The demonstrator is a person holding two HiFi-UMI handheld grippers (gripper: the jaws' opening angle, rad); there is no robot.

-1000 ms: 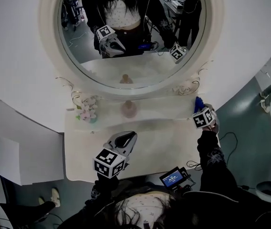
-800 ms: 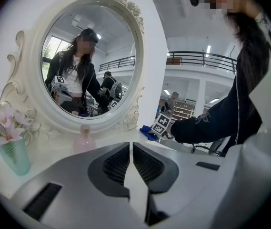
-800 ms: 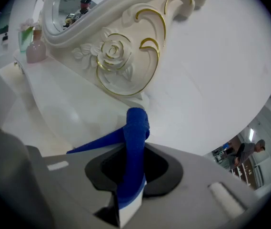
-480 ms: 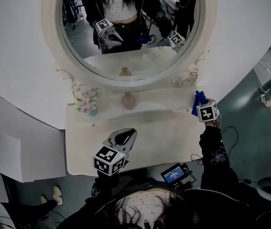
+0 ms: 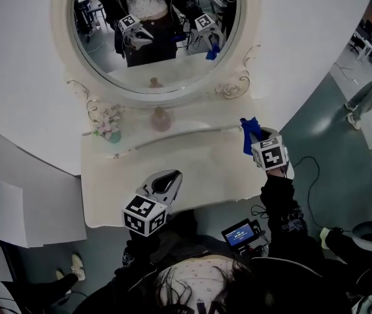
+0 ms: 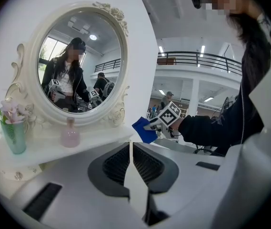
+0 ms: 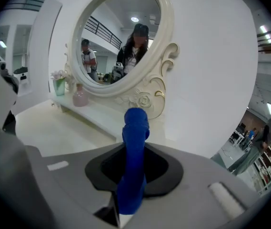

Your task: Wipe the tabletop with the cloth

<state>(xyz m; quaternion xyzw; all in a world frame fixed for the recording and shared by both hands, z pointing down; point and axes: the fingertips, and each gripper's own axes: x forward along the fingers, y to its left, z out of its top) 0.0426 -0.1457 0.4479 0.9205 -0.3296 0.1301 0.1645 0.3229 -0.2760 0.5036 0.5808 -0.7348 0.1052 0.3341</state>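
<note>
A blue cloth (image 5: 248, 134) (image 7: 134, 161) (image 6: 145, 129) hangs pinched in my right gripper (image 5: 256, 140) (image 7: 128, 194), which is shut on it and held above the right end of the white tabletop (image 5: 199, 169) (image 7: 59, 128). In the right gripper view the cloth stands up between the jaws as a narrow fold. My left gripper (image 5: 166, 180) (image 6: 130, 163) hovers over the tabletop's front left part, jaws shut with nothing between them.
A round white mirror (image 5: 153, 31) stands behind a raised shelf (image 5: 172, 136). On the shelf sit a pink bottle (image 5: 161, 118) (image 6: 70, 133) and a green vase with pink flowers (image 5: 109, 128) (image 6: 14, 132). A small screen device (image 5: 239, 233) lies below the table's front edge.
My right gripper with the blue cloth has lifted and shifted left, inward over the table's right end. The left gripper has barely moved. The head view has swung.
</note>
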